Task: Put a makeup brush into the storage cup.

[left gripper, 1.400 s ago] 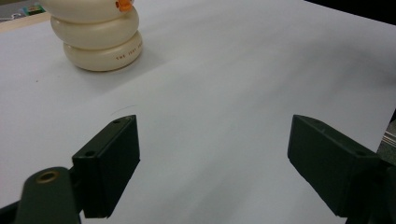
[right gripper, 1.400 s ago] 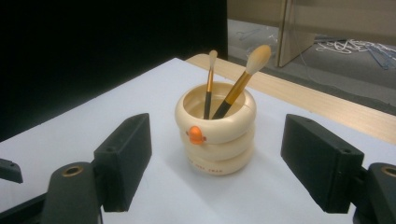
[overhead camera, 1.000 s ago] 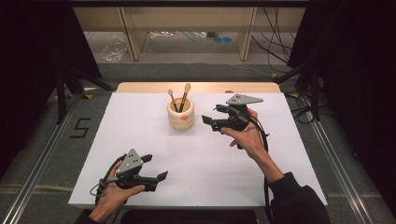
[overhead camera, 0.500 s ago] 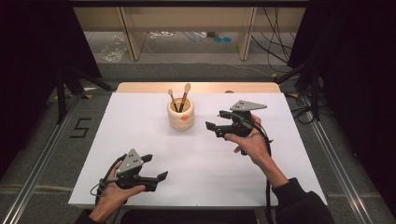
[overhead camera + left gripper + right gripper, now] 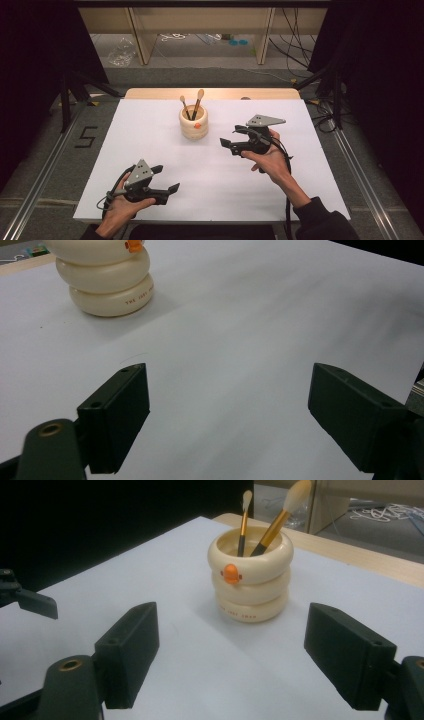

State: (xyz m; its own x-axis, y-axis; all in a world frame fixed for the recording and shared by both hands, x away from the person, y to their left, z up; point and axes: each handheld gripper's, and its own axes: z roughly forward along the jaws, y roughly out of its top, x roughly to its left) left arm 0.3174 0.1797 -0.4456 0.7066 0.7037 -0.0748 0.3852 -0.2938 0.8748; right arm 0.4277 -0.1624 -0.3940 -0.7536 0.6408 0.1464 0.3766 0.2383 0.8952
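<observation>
Left gripper [image 5: 162, 187] rests low at seven o'clock on the white surface [image 5: 150, 135], fingers spread wide, holding nothing. Cream ringed holder [image 5: 193, 122] with two brushes [image 5: 198, 101] stands at twelve o'clock. Right gripper [image 5: 231, 145], at three o'clock just beside it, gapes empty too. Looks like the approach step; next it should close in on a brush handle.

lab recording bay | black curtains [image 5: 30, 75] | aluminium rails [image 5: 45, 170] | loose floor cables [image 5: 295, 30]

overhead forward-down, gripper views share holder [image 5: 250, 577]
</observation>
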